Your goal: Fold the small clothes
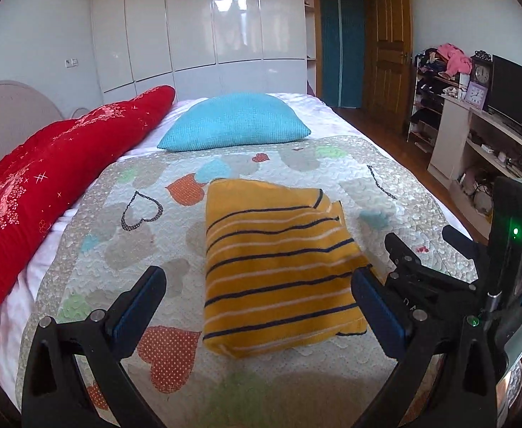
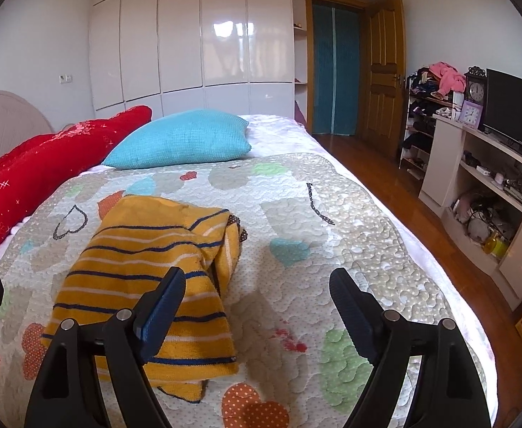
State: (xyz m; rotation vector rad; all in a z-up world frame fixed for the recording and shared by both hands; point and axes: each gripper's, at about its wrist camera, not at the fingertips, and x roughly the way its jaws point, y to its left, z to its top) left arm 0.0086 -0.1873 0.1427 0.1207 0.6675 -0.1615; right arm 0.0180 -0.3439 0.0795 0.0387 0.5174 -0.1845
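From the left wrist camera, the left gripper (image 1: 259,294) hangs over the bed with its jaws spread wide and nothing clamped. The folded yellow striped garment (image 1: 279,267) lies on the heart-patterned quilt (image 1: 125,235), framed between the two fingers, and whether the right-hand pad touches its edge I cannot tell. Beyond it a blue pillow (image 1: 236,123) sits, a red bolster (image 1: 47,182) along the left.

Over to the right wrist camera: the right gripper (image 2: 255,308) is wide apart too, empty, bare quilt (image 2: 332,214) between its fingers. The garment (image 2: 147,267) lies left of centre, partly behind the left finger (image 2: 161,306), a fold bunched at its right edge.
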